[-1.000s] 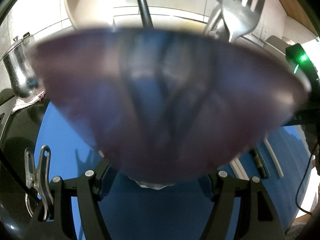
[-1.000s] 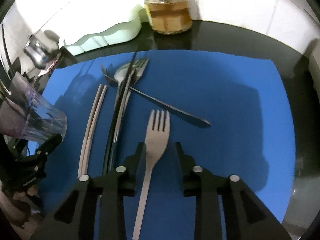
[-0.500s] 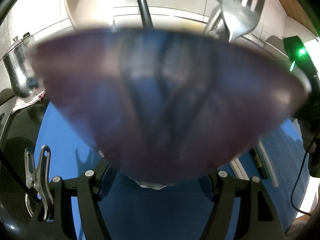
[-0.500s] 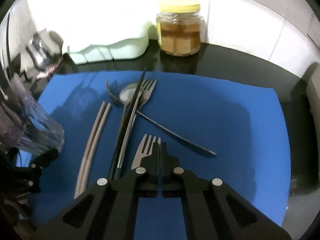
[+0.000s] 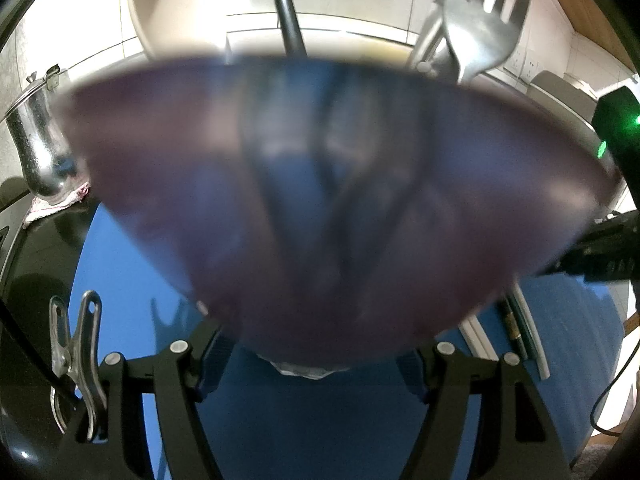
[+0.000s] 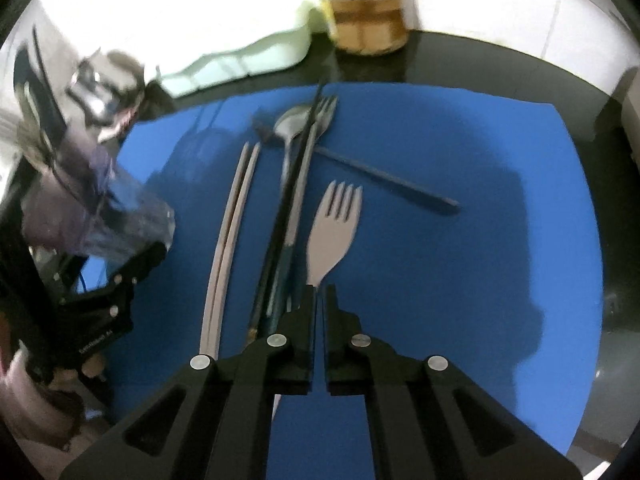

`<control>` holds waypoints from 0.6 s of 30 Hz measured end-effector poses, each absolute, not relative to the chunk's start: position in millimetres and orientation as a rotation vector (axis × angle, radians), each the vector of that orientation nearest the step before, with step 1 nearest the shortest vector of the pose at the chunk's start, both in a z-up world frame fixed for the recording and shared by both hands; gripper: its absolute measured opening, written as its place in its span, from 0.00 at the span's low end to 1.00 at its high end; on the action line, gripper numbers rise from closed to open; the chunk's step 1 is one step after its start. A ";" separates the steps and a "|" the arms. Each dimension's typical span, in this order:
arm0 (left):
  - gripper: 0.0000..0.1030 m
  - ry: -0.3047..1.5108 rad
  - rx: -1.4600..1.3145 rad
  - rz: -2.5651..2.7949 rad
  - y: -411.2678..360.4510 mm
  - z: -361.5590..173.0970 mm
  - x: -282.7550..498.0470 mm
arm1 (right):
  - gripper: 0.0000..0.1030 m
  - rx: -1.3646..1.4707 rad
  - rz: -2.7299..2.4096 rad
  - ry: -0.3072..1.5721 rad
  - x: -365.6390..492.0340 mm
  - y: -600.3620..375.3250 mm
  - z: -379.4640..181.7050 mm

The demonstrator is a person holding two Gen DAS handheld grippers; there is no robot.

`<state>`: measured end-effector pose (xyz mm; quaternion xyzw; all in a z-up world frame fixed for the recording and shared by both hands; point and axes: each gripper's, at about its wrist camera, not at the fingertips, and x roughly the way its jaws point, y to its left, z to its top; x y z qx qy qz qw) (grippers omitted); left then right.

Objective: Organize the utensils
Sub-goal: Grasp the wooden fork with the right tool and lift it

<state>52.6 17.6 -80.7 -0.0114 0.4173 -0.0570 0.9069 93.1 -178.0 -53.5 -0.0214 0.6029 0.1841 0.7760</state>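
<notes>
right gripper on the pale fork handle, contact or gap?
Touching. The right wrist view shows the right gripper shut on the pale fork, its neck pinched between the fingertips, no gap.

A purple-tinted glass (image 5: 320, 208) fills the view, its base clamped between the jaws of the left gripper (image 5: 308, 364). A steel fork (image 5: 476, 32) and a dark handle (image 5: 286, 12) stick out of its far rim. Below lies a blue mat (image 5: 132, 276); a steel jug (image 5: 38, 140) stands far left.

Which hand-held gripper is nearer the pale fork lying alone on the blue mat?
Right. The right hand-held gripper is shut on the pale fork at its neck. The left hand-held gripper sits off at the mat's left edge, gripping the tinted glass.
</notes>
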 end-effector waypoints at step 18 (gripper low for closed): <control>0.72 0.863 -0.027 -0.118 17.9 -81.0 52.8 | 0.09 -0.240 0.341 1.423 111.8 -145.9 -68.9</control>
